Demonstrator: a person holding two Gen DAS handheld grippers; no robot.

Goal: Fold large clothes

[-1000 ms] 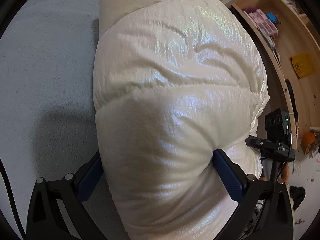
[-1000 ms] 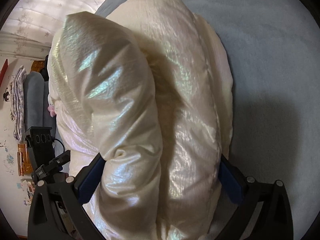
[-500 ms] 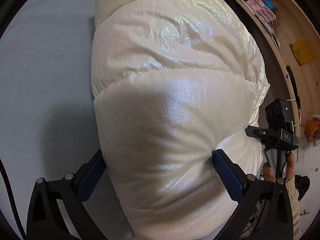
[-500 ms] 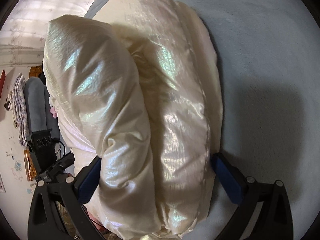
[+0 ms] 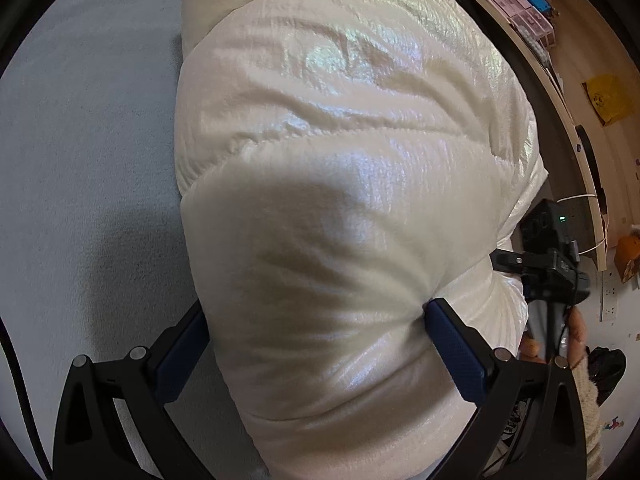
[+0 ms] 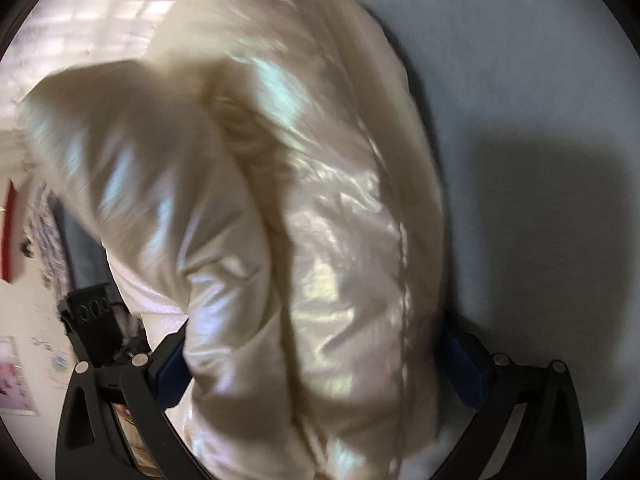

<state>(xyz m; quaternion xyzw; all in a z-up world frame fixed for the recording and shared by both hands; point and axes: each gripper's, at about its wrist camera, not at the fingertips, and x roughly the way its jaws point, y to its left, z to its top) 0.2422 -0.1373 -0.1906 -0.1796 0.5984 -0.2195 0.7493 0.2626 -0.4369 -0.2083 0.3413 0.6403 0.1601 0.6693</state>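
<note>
- While both grippers grab it, a big puffy cream coat (image 5: pixel 340 200) lies bunched up on a soft gray bed (image 5: pixel 80 140).
- The left gripper (image 5: pixel 316 340) has its two blue pads (image 5: pixel 456 352) pushed into the sides of a fat fold of the coat. The jaws stand wide apart, with the coat squeezed between them.
- The right gripper (image 6: pixel 312 352) holds another thick bunch of the coat the same way. Its blue pads (image 6: pixel 460 364) are mostly hidden by the shiny cloth. This view is blurry.
- In the right view, the coat stands up in two big folds with a deep crease between them.
- A dark shadow (image 6: pixel 560 220) falls on the bed beside the coat.
- In the left view, the right gripper (image 5: pixel 548 264) shows as a black shape at the far edge of the coat, with a hand (image 5: pixel 576 332) holding it.
- A wooden shelf (image 5: pixel 560 92) with small pink boxes (image 5: pixel 520 4) stands past the bed.
</note>
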